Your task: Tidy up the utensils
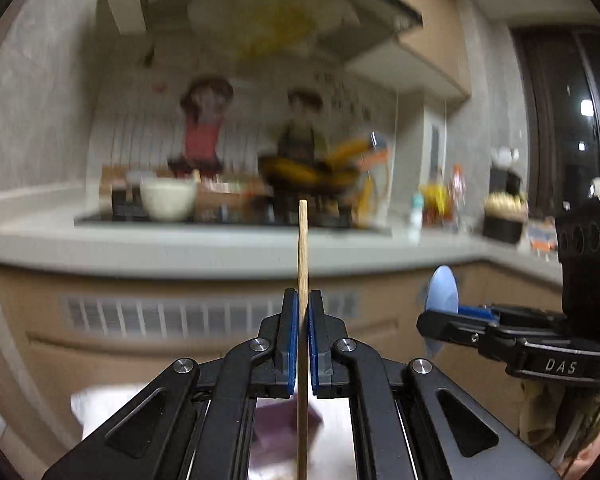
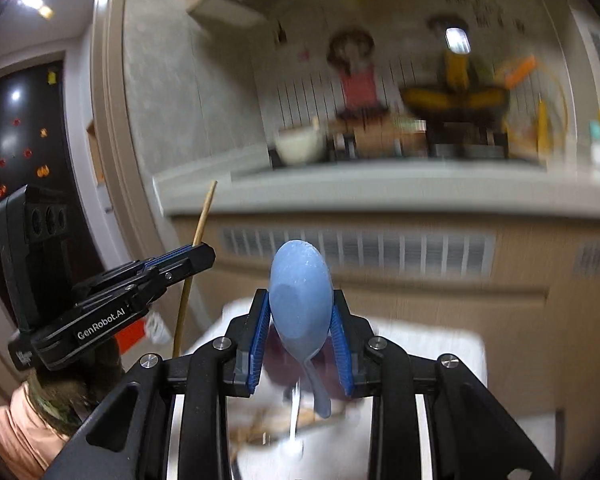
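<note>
My left gripper (image 1: 303, 312) clamped tight on an upright wooden chopstick (image 1: 302, 256), my right gripper (image 2: 300, 320) pinching a blue spoon (image 2: 300, 300) by its bowl, both raised in open air before the counter edge (image 1: 220, 258), cabinet fronts (image 2: 379, 300) beyond, blurred white tabletop (image 2: 439, 352) below.

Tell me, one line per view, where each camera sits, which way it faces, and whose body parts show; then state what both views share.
Left wrist: on the left gripper, facing roughly level at the kitchen counter; it clamps a wooden chopstick; the right gripper shows at right.
Right wrist: on the right gripper, facing the counter; it clamps a blue spoon; the left gripper and a sleeve show at left.
Shared: counter, white bowl, wall cartoon, each other's gripper and utensil.
</note>
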Motion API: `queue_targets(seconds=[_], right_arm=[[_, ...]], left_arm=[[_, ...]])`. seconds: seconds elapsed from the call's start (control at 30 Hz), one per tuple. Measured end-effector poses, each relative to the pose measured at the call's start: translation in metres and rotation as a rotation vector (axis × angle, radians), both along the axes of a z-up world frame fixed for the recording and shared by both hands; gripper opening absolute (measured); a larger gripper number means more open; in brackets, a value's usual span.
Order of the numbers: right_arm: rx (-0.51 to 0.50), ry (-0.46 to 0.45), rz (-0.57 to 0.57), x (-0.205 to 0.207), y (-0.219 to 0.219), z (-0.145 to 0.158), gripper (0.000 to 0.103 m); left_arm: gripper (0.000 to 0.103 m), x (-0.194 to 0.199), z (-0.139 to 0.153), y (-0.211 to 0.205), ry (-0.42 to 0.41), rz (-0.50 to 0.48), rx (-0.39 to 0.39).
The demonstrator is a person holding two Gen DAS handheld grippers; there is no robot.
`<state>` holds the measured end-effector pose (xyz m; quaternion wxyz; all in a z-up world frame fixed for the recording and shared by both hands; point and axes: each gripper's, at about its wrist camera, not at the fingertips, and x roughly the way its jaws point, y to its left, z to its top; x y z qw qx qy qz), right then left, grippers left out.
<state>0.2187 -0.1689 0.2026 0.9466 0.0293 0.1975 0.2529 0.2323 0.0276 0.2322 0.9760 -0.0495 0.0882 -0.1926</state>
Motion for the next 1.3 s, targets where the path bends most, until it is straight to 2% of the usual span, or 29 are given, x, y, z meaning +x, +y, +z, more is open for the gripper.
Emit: queue_targets(seconds=[0.1,0.23,0.33,0.43,0.47,0.6,0.73,0.83,0.97,1.07,1.27,1.3], right_arm=[[0.005,-0.065,-0.015,0.019,0.01,0.023,0.028],[0.005,-0.091,-0.02,0.048,0.022,0.024,0.028],[0.016,-0.042,-0.008,0.077,0.031,0.006,0.028],[0.009,0.03,0.0,0.108,0.039,-0.025,0.027],[0.008,0.053,0.007,0.116,0.04,-0.035,0.024],[-0.038,0.131,0.065,0.12,0.043,-0.067,0.024],[-0.186,0.198,0.179,0.099,0.059,-0.11,0.024],[-0.305,0.308,0.293,0.079,0.083,-0.161,0.025],[-0.392,0.413,0.401,0.061,0.116,-0.212,0.026],[-0.504,0.366,0.454,0.05,0.134,-0.23,0.031],[-0.769,0.297,0.581,0.057,0.168,-0.261,0.056],[-0.798,0.281,0.592,0.057,0.175,-0.265,0.057]], left_arm=[[0.005,0.02,0.012,0.011,-0.056,0.014,-0.041],[0.005,0.054,0.009,0.022,-0.082,0.05,-0.061],[0.005,0.088,-0.008,0.03,-0.049,0.067,-0.071],[0.005,0.119,-0.036,0.034,0.027,0.086,-0.068],[0.005,0.126,-0.046,0.037,0.059,0.088,-0.073],[0.005,0.129,-0.076,0.045,0.144,0.082,-0.082],[0.005,0.11,-0.103,0.057,0.205,0.076,-0.069],[0.005,0.094,-0.117,0.062,0.235,0.078,-0.062],[0.005,0.069,-0.129,0.075,0.277,0.092,-0.069],[0.005,0.051,-0.137,0.087,0.306,0.111,-0.079],[0.005,0.024,-0.157,0.108,0.35,0.155,-0.1],[0.005,0.022,-0.159,0.113,0.359,0.159,-0.11]])
